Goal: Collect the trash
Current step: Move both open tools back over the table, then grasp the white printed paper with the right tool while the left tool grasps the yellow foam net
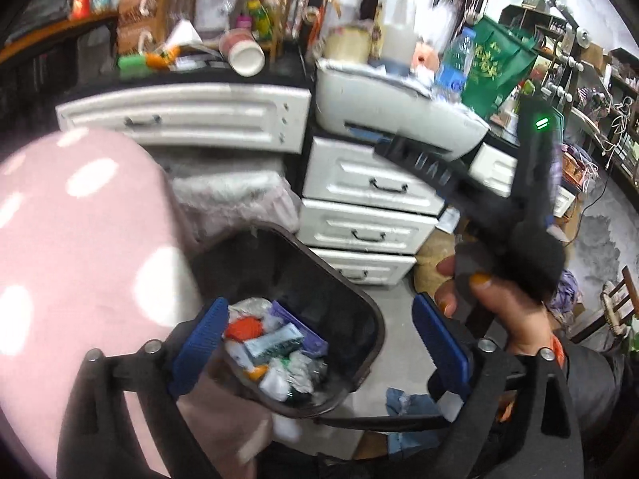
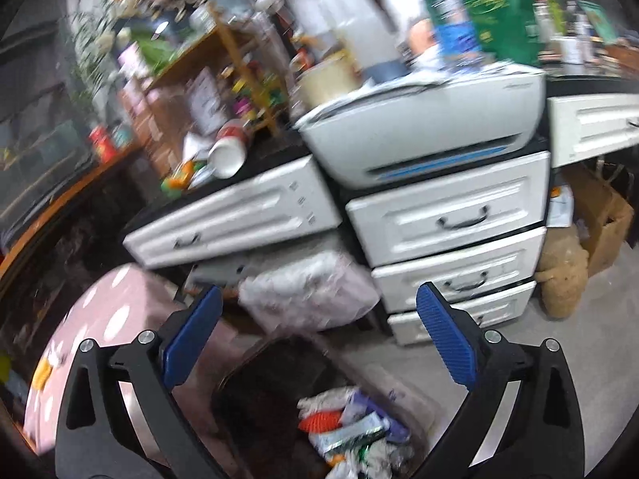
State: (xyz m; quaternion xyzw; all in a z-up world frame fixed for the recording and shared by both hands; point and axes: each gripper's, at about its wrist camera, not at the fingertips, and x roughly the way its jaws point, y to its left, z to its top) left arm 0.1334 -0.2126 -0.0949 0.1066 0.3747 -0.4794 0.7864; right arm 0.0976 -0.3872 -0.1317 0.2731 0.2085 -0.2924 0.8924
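A: On the floor, below the white drawer unit (image 1: 367,207), stands the dark trash bin (image 1: 359,307). Status of its contents?

B: The bin holds mixed trash (image 1: 275,351): an orange item, a purple wrapper, a green-and-white packet, and crumpled white pieces. From the right wrist view the same trash (image 2: 351,427) lies in the bin (image 2: 255,403), directly below and between that gripper's fingers.

A: Left gripper (image 1: 319,351) condition?

B: Its blue-padded fingers (image 1: 199,335) stand wide apart. Nothing is between the pads; the bin's open mouth shows in the gap beneath them.

A: Right gripper (image 2: 319,343)?

B: Its fingers (image 2: 447,343) are likewise spread wide, with no item clamped. In the left wrist view the right gripper (image 1: 471,183) appears as a black body, blurred, held by a hand (image 1: 503,311), above and to the right of the bin.

A: Surroundings?

B: A pink cushion with white dots (image 1: 80,247) sits just beside the bin on the left. A white printer (image 1: 399,107) rests on top of the drawer unit, carrying a milk jug (image 1: 395,24), a water bottle (image 1: 455,64) and a green bag (image 1: 499,64). To the left of the printer, on the dark surface (image 1: 279,68), a paper cup (image 1: 243,52) lies tipped on its side. A blue scrap (image 1: 407,403) lies on the floor near the bin, on its right in the left wrist view.
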